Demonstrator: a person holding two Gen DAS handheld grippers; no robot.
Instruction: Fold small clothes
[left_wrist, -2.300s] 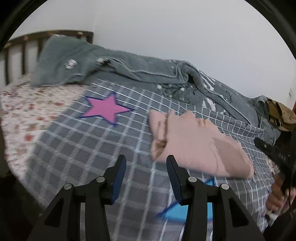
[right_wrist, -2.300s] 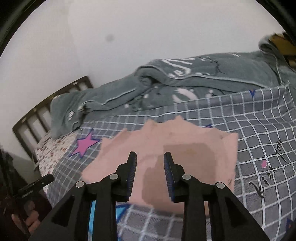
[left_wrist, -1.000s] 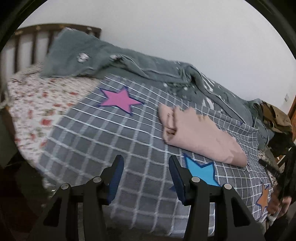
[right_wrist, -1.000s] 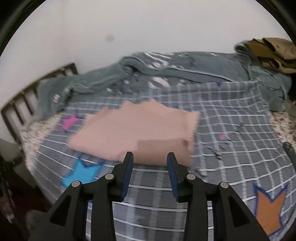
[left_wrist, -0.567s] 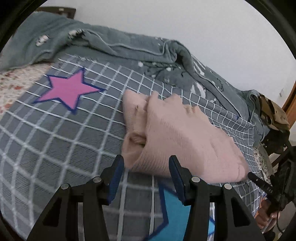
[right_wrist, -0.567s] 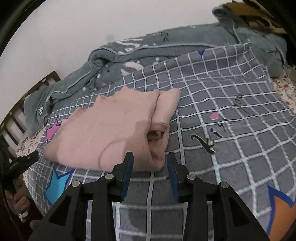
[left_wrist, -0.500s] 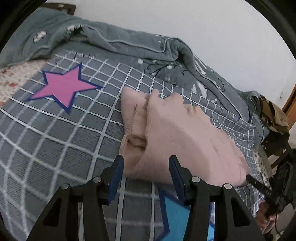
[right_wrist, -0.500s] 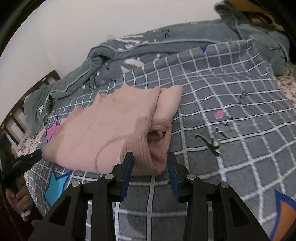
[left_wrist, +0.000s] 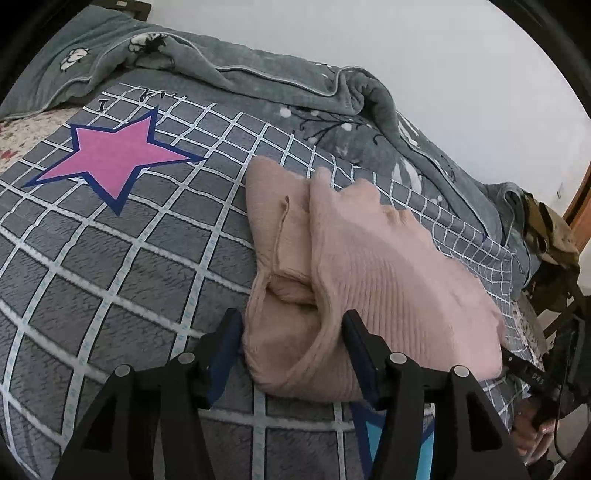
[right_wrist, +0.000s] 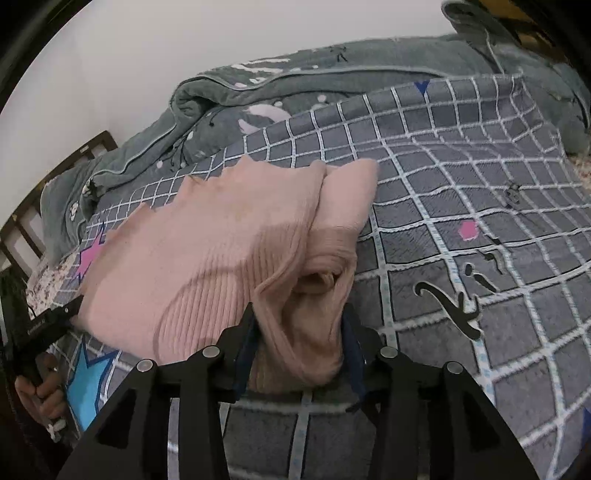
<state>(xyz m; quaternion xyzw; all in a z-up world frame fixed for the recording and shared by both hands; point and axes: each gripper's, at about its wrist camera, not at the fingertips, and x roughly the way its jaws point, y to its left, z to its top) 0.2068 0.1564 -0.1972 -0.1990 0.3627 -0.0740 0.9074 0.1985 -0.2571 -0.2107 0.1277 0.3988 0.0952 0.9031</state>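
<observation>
Left gripper (left_wrist: 293, 341) has its jaws spread wide around one end of the folded pink sweater (left_wrist: 369, 266), not squeezing it. Right gripper (right_wrist: 301, 345) likewise straddles the opposite end, jaws apart. Sweater lies on the grey checked blanket (left_wrist: 129, 258), beside the pink star (left_wrist: 110, 157).

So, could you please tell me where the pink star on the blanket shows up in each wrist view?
Left wrist: pink star, large, upper left.
Right wrist: pink star, small, at the left edge, partly hidden by the folded pink sweater.
Shared landmark: the sweater lies right of the star in both views.
</observation>
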